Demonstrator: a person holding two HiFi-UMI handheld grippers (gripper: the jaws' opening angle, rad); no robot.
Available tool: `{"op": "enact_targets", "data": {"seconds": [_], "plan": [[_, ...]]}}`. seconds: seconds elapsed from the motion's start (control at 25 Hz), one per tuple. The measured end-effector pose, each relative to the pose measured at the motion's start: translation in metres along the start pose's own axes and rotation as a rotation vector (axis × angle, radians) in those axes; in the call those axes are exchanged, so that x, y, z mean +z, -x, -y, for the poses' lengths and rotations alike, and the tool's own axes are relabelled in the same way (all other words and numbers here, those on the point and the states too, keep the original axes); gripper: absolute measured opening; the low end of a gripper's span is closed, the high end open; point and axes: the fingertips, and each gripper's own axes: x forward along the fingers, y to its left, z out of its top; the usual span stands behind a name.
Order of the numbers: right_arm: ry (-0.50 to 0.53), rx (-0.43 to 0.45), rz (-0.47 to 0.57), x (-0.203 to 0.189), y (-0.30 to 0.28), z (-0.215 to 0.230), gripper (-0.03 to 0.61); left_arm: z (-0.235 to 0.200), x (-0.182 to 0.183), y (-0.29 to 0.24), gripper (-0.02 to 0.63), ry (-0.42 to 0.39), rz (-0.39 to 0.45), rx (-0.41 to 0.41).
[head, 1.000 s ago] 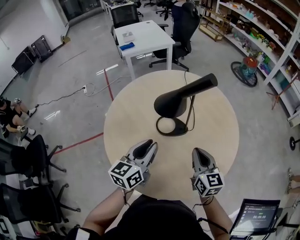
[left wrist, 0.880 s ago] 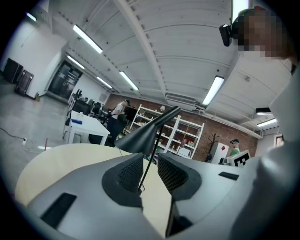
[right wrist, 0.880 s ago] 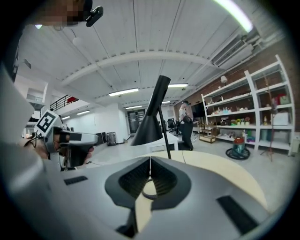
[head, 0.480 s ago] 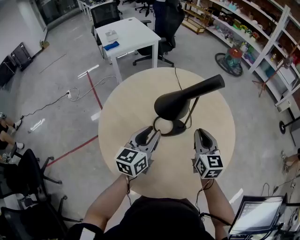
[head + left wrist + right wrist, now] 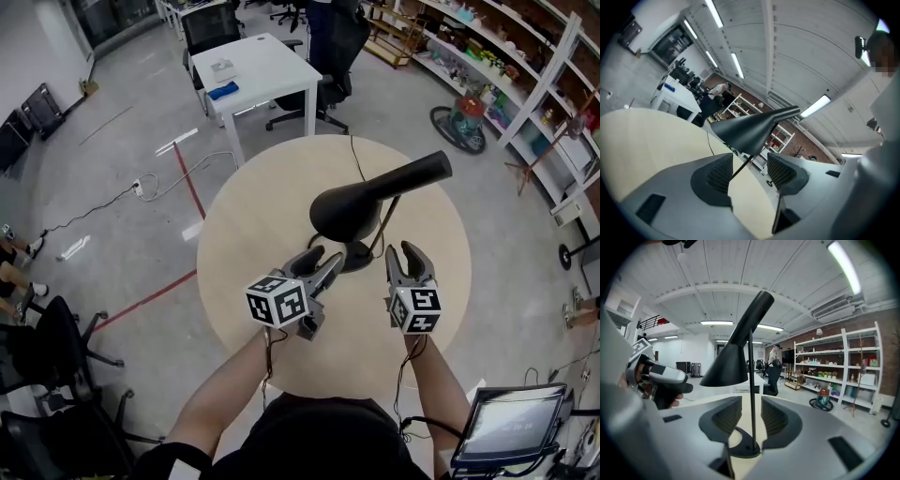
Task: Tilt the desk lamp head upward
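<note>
Head view: both tongs are seen closer to the lamp (image 5: 352, 211) than a second ago, when they were held back at the near edge of the surface (image 5: 253, 216). The left tongs (image 5: 323, 261) have just been opened wide, with nothing between them. The approach is judged all but done and a grip is being prepared; no tilt has been made yet, as the shade is aimed down at the surface. The lamp stands mid-surface, with its base (image 5: 358, 257) just beyond both pairs of tips, left tongs at its near-left and right tongs (image 5: 401, 253) at its near-right. No contact can be made out. In the left gripper view the head (image 5: 750, 131) is seen above and beyond the gap. In the right gripper view the right tongs are also open, and the stem (image 5: 751, 380) is lined up with the gap, ungripped.
</note>
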Motion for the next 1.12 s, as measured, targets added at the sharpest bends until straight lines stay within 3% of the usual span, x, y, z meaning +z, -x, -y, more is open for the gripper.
{"op": "enact_targets", "data": {"seconds": [0.2,0.44,0.72,1.12], "plan": [[-0.019,0.044,-0.011,-0.014,-0.025,0.000,0.110,0.001,-0.011,-0.021,0.215,0.140,0.014,0.001],[-0.027,0.091,-0.002,-0.006,-0.045,-0.001,0.110,0.001,-0.017,-0.041,0.215,0.175,0.027,0.030],[-0.037,0.135,-0.003,-0.007,-0.066,-0.007,0.110,-0.009,-0.014,-0.050,0.215,0.261,0.086,0.008],[0.004,0.109,0.123,0.027,-0.065,-0.007,0.109,0.004,0.004,-0.060,0.213,0.171,0.116,-0.020]]}}
